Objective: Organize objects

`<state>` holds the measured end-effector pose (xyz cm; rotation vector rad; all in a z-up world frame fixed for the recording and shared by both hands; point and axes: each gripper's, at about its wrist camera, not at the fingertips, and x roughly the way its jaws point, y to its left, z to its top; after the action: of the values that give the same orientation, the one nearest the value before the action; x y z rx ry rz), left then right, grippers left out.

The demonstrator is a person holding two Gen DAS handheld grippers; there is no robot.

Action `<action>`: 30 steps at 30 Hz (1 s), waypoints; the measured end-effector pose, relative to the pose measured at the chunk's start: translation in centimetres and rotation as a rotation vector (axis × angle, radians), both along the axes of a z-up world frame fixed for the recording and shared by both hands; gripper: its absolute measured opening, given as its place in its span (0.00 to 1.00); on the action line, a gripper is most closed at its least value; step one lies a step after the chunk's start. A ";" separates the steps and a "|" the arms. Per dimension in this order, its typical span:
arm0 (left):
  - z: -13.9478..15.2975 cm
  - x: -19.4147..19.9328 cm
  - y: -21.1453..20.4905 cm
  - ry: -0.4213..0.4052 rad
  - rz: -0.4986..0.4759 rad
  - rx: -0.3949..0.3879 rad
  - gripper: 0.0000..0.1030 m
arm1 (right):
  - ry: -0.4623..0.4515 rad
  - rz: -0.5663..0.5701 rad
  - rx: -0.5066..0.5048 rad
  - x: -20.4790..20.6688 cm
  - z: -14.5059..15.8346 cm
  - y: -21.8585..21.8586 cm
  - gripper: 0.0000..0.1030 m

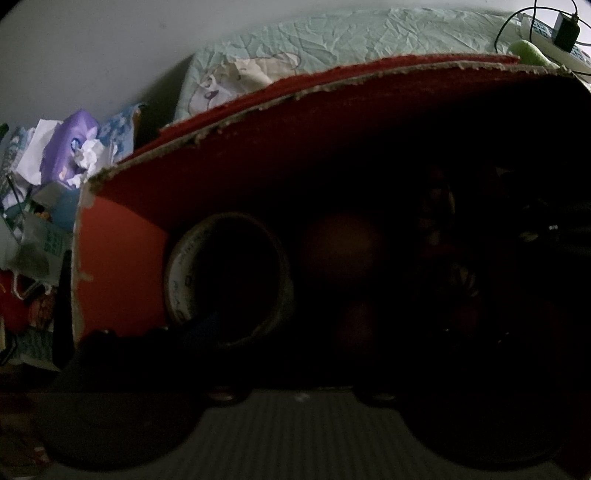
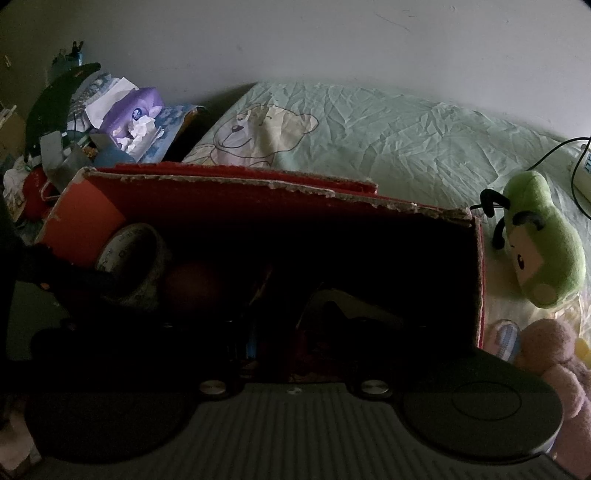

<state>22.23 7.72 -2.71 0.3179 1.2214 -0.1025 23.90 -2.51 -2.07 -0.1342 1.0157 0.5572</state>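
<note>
A red cardboard box (image 1: 258, 155) with torn rims lies on the bed, its inside in deep shadow. A roll of tape (image 1: 229, 280) leans in its left end, next to a dim round brownish ball (image 1: 343, 243). My left gripper (image 1: 295, 332) reaches into the box just below the tape; its fingers are lost in the dark. In the right wrist view the same box (image 2: 258, 199) holds the tape roll (image 2: 133, 258) and ball (image 2: 192, 288), with the left gripper (image 2: 74, 280) touching the roll's lower edge. My right gripper (image 2: 295, 332) sits low inside the box, fingers barely visible.
A green plush toy (image 2: 539, 236) and a pink plush (image 2: 554, 354) lie right of the box on the pale green sheet (image 2: 388, 140). A cluttered pile with a purple tissue pack (image 2: 129, 110) stands at the back left. A charger and cable (image 1: 565, 29) lie at the far right.
</note>
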 end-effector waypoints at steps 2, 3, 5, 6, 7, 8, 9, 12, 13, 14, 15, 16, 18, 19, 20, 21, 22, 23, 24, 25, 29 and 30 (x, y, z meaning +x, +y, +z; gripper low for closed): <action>0.0 0.0 -0.1 0.000 0.000 0.000 0.93 | 0.001 -0.001 0.001 0.1 0.0 0.0 0.35; 0.0 0.0 -0.1 0.000 0.000 0.000 0.93 | 0.001 0.000 0.001 0.1 0.0 0.0 0.35; 0.0 0.0 -0.1 -0.002 0.000 -0.001 0.93 | -0.001 -0.001 -0.002 0.0 0.0 0.0 0.35; 0.0 0.0 -0.1 -0.003 0.000 0.000 0.93 | -0.002 -0.002 -0.003 0.1 0.0 0.0 0.35; 0.0 0.1 0.0 -0.004 0.000 0.000 0.93 | -0.003 -0.004 -0.002 0.0 0.0 0.0 0.35; 0.1 0.1 0.0 -0.004 0.000 0.000 0.93 | -0.003 -0.004 -0.002 -0.1 0.0 0.0 0.35; 0.1 0.2 0.0 -0.005 0.000 0.000 0.93 | -0.004 -0.005 -0.004 -0.1 0.0 0.0 0.35; 0.0 0.2 0.0 -0.007 -0.001 0.001 0.93 | -0.009 -0.011 -0.002 -0.3 0.0 0.0 0.35; 0.0 0.2 -0.1 -0.008 -0.001 0.002 0.93 | -0.012 -0.013 0.001 -0.3 0.0 0.0 0.35; 0.0 0.3 -0.1 -0.010 -0.002 0.003 0.93 | -0.015 -0.016 0.005 -0.3 0.1 -0.1 0.35; 0.1 0.3 -0.1 -0.012 -0.003 0.004 0.93 | -0.017 -0.019 0.009 -0.4 0.1 -0.1 0.35; 0.1 0.3 -0.2 -0.013 -0.003 0.005 0.93 | -0.018 -0.020 0.011 -0.4 0.1 -0.1 0.34; 0.1 0.3 -0.2 -0.014 -0.003 0.007 0.93 | -0.020 -0.022 0.017 -0.4 0.1 -0.2 0.34; 0.0 0.3 -0.2 -0.014 -0.002 0.007 0.93 | -0.021 -0.022 0.020 -0.4 0.1 -0.2 0.34; 0.0 0.4 -0.2 -0.015 -0.003 0.009 0.93 | -0.021 -0.022 0.023 -0.4 0.2 -0.3 0.34; 0.1 0.4 -0.2 -0.016 -0.003 0.010 0.93 | -0.021 -0.023 0.025 -0.4 0.2 -0.3 0.34; 0.1 0.4 -0.2 -0.017 -0.003 0.011 0.93 | -0.021 -0.022 0.025 -0.4 0.1 -0.3 0.34; 0.1 0.4 -0.2 -0.017 -0.003 0.012 0.93 | -0.021 -0.022 0.024 -0.4 0.1 -0.3 0.34; 0.1 0.5 -0.2 -0.018 -0.003 0.013 0.93 | -0.021 -0.022 0.024 -0.4 0.1 -0.3 0.34; 0.1 0.5 -0.2 -0.018 -0.002 0.014 0.94 | -0.021 -0.023 0.024 -0.4 0.1 -0.3 0.34; 0.0 0.5 -0.2 -0.018 -0.001 0.020 0.94 | -0.020 -0.033 0.018 -0.4 0.0 -0.2 0.34; 0.0 0.6 -0.2 -0.019 -0.001 0.021 0.94 | -0.018 -0.034 0.014 -0.3 0.0 -0.2 0.34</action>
<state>22.82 7.51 -2.70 0.3370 1.2044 -0.0871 23.56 -2.69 -2.05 -0.1088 0.9951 0.5318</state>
